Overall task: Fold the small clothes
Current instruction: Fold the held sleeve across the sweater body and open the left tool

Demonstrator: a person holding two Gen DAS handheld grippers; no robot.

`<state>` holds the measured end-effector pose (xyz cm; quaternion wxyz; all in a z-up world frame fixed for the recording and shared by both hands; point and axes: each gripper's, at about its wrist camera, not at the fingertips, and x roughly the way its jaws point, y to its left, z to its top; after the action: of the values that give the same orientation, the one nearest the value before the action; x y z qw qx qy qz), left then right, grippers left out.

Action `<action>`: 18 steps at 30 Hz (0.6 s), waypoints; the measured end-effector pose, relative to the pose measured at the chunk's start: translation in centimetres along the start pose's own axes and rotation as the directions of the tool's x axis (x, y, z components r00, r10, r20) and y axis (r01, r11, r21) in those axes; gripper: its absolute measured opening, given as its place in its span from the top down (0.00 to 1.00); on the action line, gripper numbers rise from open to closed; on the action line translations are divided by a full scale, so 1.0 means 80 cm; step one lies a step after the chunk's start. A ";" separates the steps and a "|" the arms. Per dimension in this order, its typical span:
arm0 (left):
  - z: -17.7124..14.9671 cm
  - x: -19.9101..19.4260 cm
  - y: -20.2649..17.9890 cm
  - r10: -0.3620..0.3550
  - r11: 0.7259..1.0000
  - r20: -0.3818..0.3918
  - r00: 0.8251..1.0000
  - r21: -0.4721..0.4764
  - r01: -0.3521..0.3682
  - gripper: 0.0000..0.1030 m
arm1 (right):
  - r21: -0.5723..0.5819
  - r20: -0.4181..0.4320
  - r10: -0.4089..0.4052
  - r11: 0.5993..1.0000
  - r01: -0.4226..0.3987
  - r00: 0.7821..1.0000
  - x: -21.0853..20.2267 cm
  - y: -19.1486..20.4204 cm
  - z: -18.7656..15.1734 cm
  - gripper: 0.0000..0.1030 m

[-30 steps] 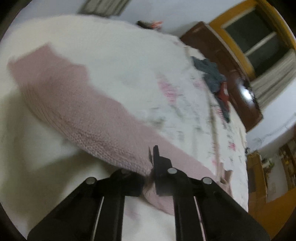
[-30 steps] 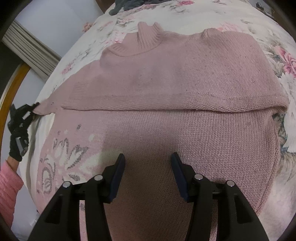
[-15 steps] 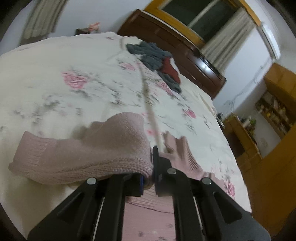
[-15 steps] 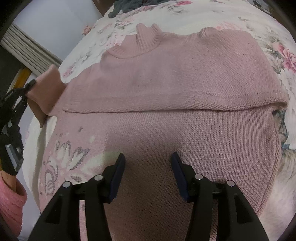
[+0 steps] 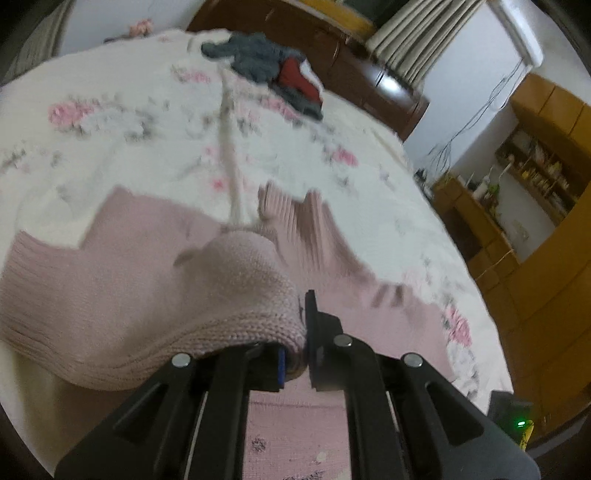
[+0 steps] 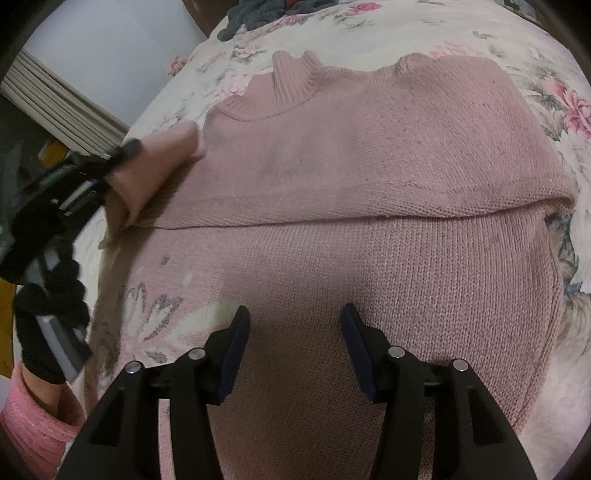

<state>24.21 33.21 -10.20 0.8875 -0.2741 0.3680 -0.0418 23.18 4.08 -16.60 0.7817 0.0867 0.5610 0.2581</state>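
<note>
Your pink sweater (image 6: 369,192) lies flat on the floral bedspread (image 6: 461,33), collar pointing to the far side, its top folded down along a left-to-right crease. Your left gripper (image 5: 301,343) pinches the sleeve (image 5: 155,295) and holds it up at the sweater's left edge. Your right gripper (image 6: 293,345) hovers with fingers spread over the near body; grey clothes (image 5: 258,59) sit far off.

left tongs (image 5: 303,332): black, silver screws | right tongs (image 6: 293,341): black, blue pads | glove (image 6: 44,343) black | sleeve (image 6: 33,417) pink knit
</note>
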 end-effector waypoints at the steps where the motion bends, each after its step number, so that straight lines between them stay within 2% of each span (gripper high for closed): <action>1: -0.004 0.010 0.004 0.005 1.000 -0.022 1.000 -0.007 -0.006 0.94 | 0.001 0.000 0.001 1.000 -0.001 1.000 0.000 0.000 0.000 0.49; 7: -0.025 0.052 0.025 0.024 0.999 -0.126 0.992 -0.043 -0.029 0.92 | 0.005 -0.003 0.005 1.000 -0.005 1.000 -0.003 -0.001 -0.002 0.49; 12: -0.038 0.065 0.038 0.001 0.996 -0.170 0.985 -0.090 -0.017 0.89 | 0.007 -0.013 -0.003 1.000 0.003 1.000 0.001 0.002 0.003 0.49; 16: -0.046 0.040 0.038 -0.044 0.996 -0.204 0.978 -0.086 0.027 0.78 | 0.014 -0.026 0.001 1.000 0.000 1.000 0.002 0.001 0.007 0.49; 18: -0.054 0.019 0.039 -0.064 0.997 -0.222 0.973 -0.062 0.051 0.77 | 0.031 -0.033 0.002 1.000 -0.001 0.999 0.002 0.002 0.015 0.50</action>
<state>22.04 33.48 -15.28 0.8309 -0.3029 0.4584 -0.0879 24.25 4.48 -16.26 0.7706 0.0950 0.5779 0.2515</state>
